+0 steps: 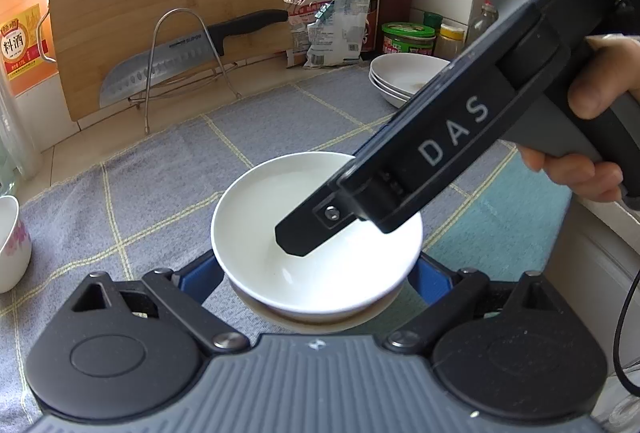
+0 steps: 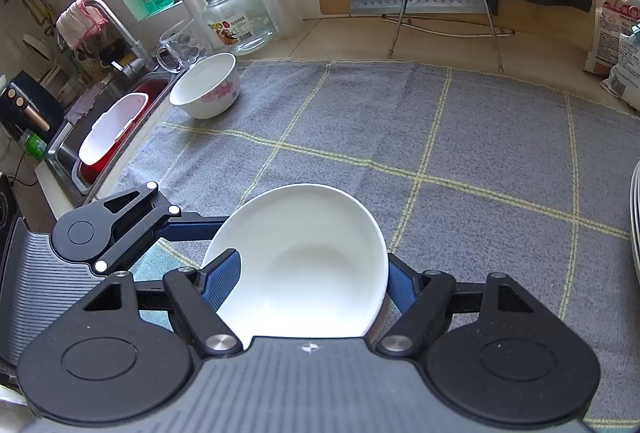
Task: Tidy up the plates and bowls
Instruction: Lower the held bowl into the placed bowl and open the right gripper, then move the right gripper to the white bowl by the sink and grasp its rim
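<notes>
A small white bowl [image 1: 280, 217] sits on the grey checked cloth [image 1: 168, 169]. In the left wrist view my left gripper [image 1: 316, 273] is spread wide around its near side, fingers apart from the rim. My right gripper [image 2: 308, 285] comes in from the right, one finger [image 1: 304, 233] inside the bowl [image 2: 304, 257] and the other under its rim, shut on the rim. A stack of white bowls [image 1: 404, 77] stands at the back right. A flowered bowl [image 2: 208, 85] stands at the left of the cloth.
A cutting board [image 1: 160, 5] and a cleaver [image 1: 168, 61] lean in a wire rack at the back. Bottles, jars and bags [image 1: 340, 25] line the back wall. A sink [image 2: 100, 137] lies beyond the cloth's left edge.
</notes>
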